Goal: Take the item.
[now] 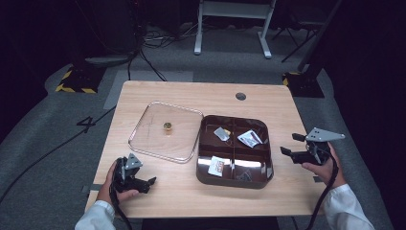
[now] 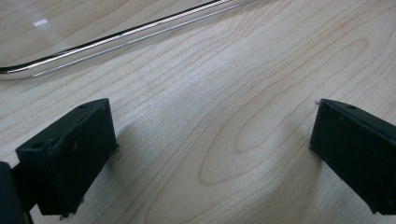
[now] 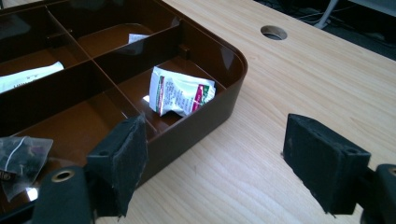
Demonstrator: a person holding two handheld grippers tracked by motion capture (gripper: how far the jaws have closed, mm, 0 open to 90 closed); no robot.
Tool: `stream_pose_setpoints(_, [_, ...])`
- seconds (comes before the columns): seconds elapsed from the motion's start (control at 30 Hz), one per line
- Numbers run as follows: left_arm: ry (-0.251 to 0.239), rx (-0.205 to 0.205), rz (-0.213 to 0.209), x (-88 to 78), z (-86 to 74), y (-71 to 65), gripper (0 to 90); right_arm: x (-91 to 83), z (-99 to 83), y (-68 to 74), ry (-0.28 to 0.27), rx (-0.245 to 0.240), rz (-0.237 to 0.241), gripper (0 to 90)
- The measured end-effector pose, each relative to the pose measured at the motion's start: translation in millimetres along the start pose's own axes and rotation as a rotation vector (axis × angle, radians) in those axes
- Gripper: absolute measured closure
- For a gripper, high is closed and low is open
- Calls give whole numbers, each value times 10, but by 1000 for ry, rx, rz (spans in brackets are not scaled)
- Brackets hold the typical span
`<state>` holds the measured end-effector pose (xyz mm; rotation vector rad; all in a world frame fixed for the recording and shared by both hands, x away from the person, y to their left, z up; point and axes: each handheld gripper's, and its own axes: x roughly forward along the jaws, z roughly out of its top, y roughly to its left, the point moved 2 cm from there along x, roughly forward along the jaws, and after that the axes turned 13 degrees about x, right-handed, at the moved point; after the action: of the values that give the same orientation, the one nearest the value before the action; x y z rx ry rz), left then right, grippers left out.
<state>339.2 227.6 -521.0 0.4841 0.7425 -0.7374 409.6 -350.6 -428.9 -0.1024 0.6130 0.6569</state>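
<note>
With both my left gripper and right gripper spread wide on nothing, I judge the sachet in the brown tray's far-right compartment light, crinkly, best pinched by its upstanding edge.

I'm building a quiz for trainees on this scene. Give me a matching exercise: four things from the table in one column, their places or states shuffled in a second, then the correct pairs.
Things:
1. clear lid
2. brown divided tray
3. white sachet with red and green print
4. left gripper

Places or states:
A. open over bare table, holding nothing
B. lies flat on the table left of the tray, small gold knob at its middle
C. in the tray's far right compartment
D. sits right of centre, four compartments, uncovered

Pairs: 1-B, 2-D, 3-C, 4-A
</note>
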Motion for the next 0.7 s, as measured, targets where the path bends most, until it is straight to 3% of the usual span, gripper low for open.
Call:
stream_pose_setpoints(0.37, [0,0,0,0,0,0,4,173,203,82,25,-35,23,234])
stream_pose_setpoints(0.7, [0,0,0,0,0,0,4,445,397,210,63,-69,49,246])
